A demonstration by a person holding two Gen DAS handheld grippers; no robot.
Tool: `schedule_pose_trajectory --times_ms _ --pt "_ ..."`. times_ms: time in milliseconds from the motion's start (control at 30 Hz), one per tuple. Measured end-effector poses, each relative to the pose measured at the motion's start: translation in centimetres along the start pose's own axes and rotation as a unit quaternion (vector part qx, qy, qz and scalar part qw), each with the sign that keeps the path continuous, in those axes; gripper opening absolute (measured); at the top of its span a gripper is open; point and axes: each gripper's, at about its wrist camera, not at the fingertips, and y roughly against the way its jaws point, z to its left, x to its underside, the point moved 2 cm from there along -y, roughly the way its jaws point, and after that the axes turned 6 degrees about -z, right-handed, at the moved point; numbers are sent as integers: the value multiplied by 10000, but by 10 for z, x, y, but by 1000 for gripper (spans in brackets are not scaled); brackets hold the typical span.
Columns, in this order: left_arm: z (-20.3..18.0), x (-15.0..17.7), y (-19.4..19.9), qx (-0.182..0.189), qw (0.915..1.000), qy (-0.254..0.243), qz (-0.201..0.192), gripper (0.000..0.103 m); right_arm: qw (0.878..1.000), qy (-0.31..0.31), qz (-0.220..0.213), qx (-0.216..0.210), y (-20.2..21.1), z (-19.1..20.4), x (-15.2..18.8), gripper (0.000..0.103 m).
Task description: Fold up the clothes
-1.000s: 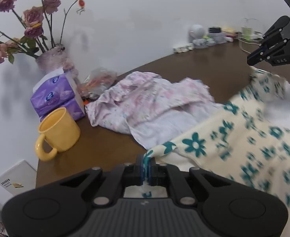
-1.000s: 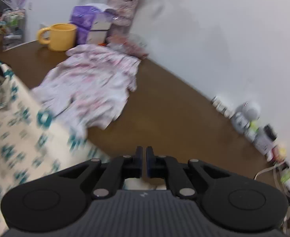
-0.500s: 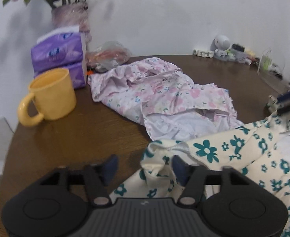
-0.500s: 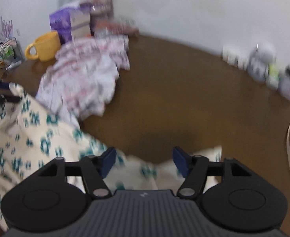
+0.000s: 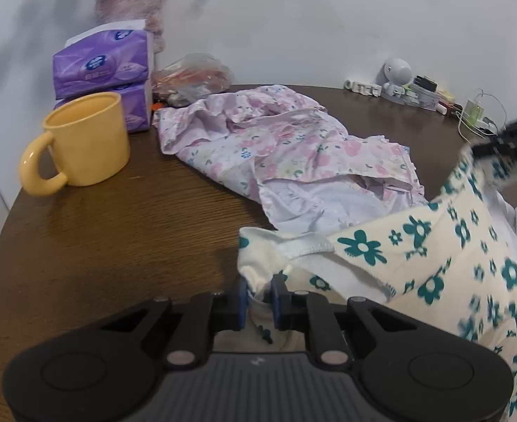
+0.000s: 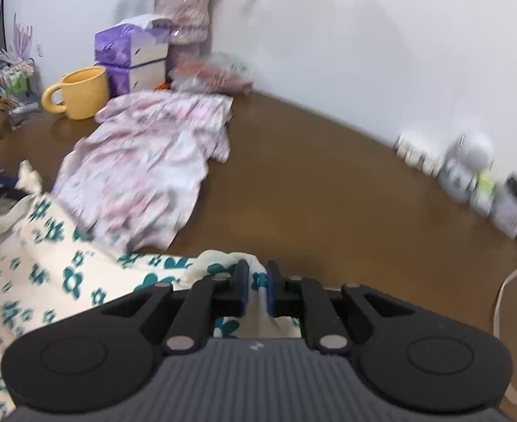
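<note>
A cream garment with teal flowers [image 5: 445,267] lies at the near right of the brown table [image 5: 100,232]. My left gripper [image 5: 258,297] is shut on a bunched corner of it. My right gripper [image 6: 257,283] is shut on another edge of the same garment [image 6: 58,274], which spreads to the left in the right wrist view. The right gripper also shows blurred at the far right of the left wrist view [image 5: 504,144]. A crumpled pink floral garment [image 5: 283,147] lies behind it in the middle of the table; it also shows in the right wrist view [image 6: 149,154].
A yellow mug [image 5: 82,140], purple tissue packs [image 5: 107,70], a flower vase [image 5: 128,3] and a plastic bag [image 5: 191,77] stand at the back left. Small bottles, a white figurine [image 5: 397,74] and cables line the back right edge by the wall.
Both grippers let go of the cream garment, opened, and have now shut again on its edges lower down near the table. The garment has dropped from being held up.
</note>
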Motion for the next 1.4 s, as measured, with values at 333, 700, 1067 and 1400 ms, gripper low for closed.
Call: schedule_pose_trajectory --times_ms 333,700,1067,1400 --pt "1 -4 17 -8 9995 57 -312 42 9984 -311 -217 409 -29 -10 6 49" --pt "-21 -15 0 91 9972 -730 -137 71 9974 -556 439 120 1 -22 66 59" --pt "-55 -24 -30 -101 9821 -1871 167 5 9954 -947 110 -49 29 -13 92 62" --pt "-45 -21 -20 -1190 9786 -1672 -161 14 9924 -1133 462 82 38 -7 122 62"
